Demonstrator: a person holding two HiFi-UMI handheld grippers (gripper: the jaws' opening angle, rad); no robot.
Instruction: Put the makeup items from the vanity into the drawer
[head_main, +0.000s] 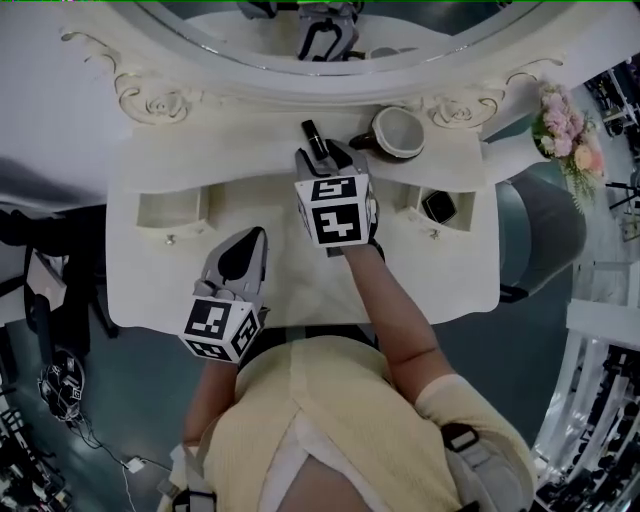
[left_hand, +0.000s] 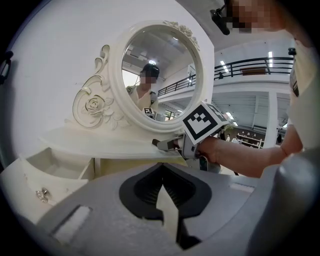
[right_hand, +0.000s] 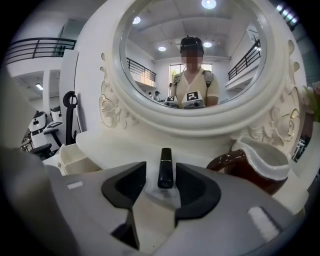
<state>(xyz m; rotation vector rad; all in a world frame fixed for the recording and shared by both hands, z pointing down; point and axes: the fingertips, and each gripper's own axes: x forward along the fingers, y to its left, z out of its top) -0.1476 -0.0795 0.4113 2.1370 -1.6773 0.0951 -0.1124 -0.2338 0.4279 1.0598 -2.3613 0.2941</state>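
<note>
Right tongs (right_hand: 161, 175): spread astride the lipstick (right_hand: 165, 167), pads not yet touching, lined up to pinch.
Lipstick: centre frame, lying on the worktop (right_hand: 120, 147) below the mirror (right_hand: 150, 50).
Left tongs (left_hand: 162, 170): pressed together, empty, kept clear.

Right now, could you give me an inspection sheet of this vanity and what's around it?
Surface: white vanity, both small drawers open; nothing seen in the left drawer.
Job's things: black lipstick lying on the shelf below the mirror; dark compact already in the right drawer.
Clutter: brown cup on the shelf, right of the lipstick.
Grippers: right gripper open, lipstick between its jaws, not gripped; left gripper shut, empty, over the vanity top.
Cables: one cable, lower left in the head view.
Surroundings: oval mirror; flowers at the right.
</note>
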